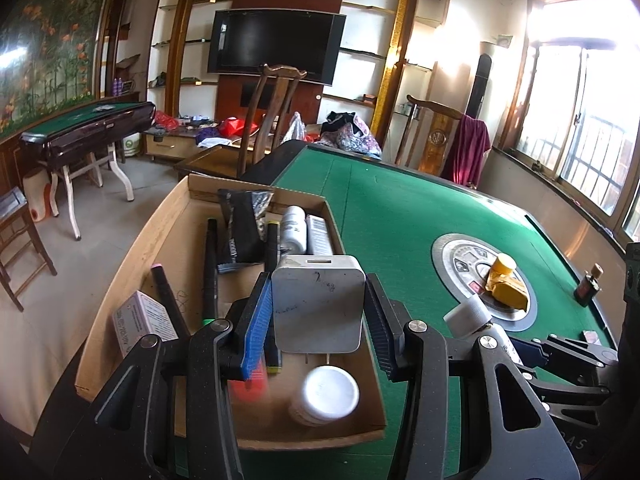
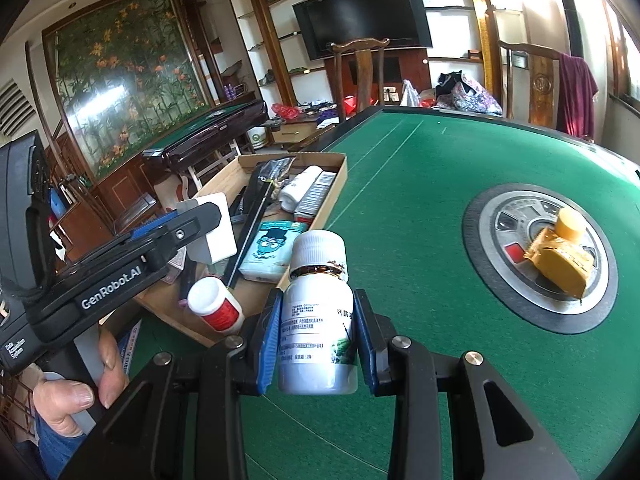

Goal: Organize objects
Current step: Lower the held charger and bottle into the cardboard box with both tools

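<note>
My left gripper (image 1: 318, 320) is shut on a white square plug adapter (image 1: 318, 304) and holds it above the open cardboard box (image 1: 160, 240). The right wrist view shows the same adapter (image 2: 214, 232) over the box's near end. My right gripper (image 2: 316, 344) is shut on a white pill bottle (image 2: 318, 340) with a ribbed white cap, upright over the green table just right of the box (image 2: 338, 172). In the box lie black pens (image 1: 210, 264), a black pouch (image 1: 242, 224), a white bottle (image 1: 292, 228), a small carton (image 1: 140, 324) and a white-capped jar (image 1: 330, 394).
A yellow bottle (image 2: 560, 252) lies on the round metal disc (image 2: 488, 216) at the middle of the green felt table (image 1: 400, 208). A small dark bottle (image 1: 588, 286) stands near the table's right edge. A person's hand (image 2: 80, 392) grips the left tool. Wooden chairs (image 1: 272, 112) stand beyond the table.
</note>
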{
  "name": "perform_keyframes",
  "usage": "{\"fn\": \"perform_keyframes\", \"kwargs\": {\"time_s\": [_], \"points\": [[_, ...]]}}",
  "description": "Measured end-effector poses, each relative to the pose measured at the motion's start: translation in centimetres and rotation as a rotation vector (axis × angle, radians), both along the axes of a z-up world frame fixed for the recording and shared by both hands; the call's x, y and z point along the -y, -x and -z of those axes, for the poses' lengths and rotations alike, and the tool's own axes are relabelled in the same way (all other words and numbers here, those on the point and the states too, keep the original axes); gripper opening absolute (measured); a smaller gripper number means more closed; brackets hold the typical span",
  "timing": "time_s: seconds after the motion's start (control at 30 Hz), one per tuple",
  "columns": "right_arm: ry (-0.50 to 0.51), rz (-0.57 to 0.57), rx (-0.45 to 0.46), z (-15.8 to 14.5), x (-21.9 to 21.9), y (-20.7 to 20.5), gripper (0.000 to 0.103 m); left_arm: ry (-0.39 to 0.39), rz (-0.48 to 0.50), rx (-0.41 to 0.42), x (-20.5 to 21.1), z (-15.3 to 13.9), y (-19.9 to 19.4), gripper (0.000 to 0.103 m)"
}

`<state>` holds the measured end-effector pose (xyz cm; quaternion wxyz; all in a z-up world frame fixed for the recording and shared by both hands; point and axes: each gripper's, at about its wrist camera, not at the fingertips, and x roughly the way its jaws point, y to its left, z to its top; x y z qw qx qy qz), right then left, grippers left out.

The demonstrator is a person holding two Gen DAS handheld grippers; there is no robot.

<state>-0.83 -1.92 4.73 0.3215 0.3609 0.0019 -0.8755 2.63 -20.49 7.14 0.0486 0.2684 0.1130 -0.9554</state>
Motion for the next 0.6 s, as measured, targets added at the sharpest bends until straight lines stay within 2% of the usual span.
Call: {"fn": "perform_keyframes", "kwargs": {"time_s": [0.3,0.6], "points": [[-0.024,-0.039,0.007,-0.2,2.8,0.7,0.034,-0.004,-0.027,0.012,1.9,0.1,0.6,0.045],[-0.018,-0.065,0.057,0.2,6.2,2.6,0.034,0.006,-0.089,0.043,6.1,-0.8,2.6,0.045]]}}
